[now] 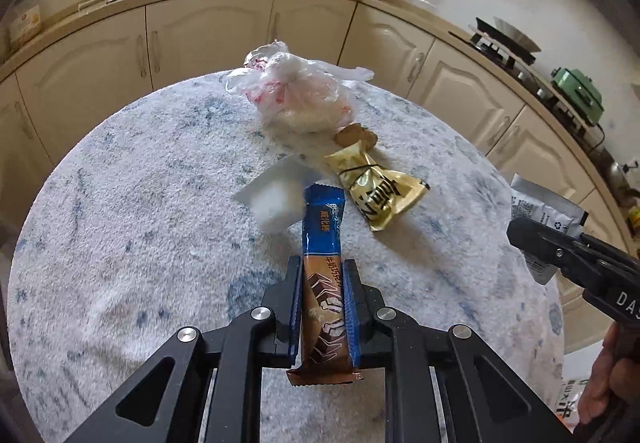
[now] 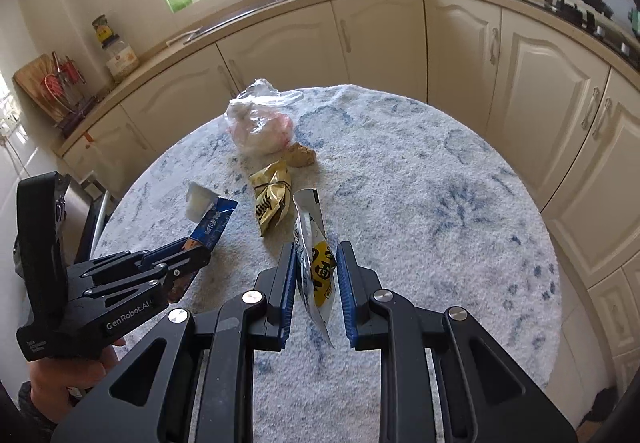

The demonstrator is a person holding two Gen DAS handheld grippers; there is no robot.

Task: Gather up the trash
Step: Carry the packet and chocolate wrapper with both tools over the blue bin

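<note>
Clamped between the blue-padded fingers of the left gripper (image 1: pixel 322 307), a long blue and brown snack bar wrapper (image 1: pixel 323 263) juts forward over the desk (image 1: pixel 120 243), its glossy film stiff enough to hold its flat shape; the right gripper (image 2: pixel 316 283) has its fingers closed on a white and yellow foil sachet (image 2: pixel 314 267), thin, creased and torn open at the top, hanging clear of the cloth; both grips look firm, so the step in hand reads as the carry, with two pieces lifted and no bin in sight in either view; the next move likely calls for bringing both to wherever the trash goes without letting the slick film slide out of the pads.

Further out on the desk lie a crumpled gold wrapper (image 1: pixel 376 187) pinched at its waist by a dark band, a small white packet (image 1: pixel 276 199) just beside the bar's far end, a brown crumbly lump (image 1: pixel 354 135) and a knotted clear plastic bag (image 1: pixel 296 91), soft and bulging; these are yet to be collected; the desk cover is a nubbly white cloth mottled with blue; cream kitchen cabinets (image 2: pixel 460 55) curve behind.
</note>
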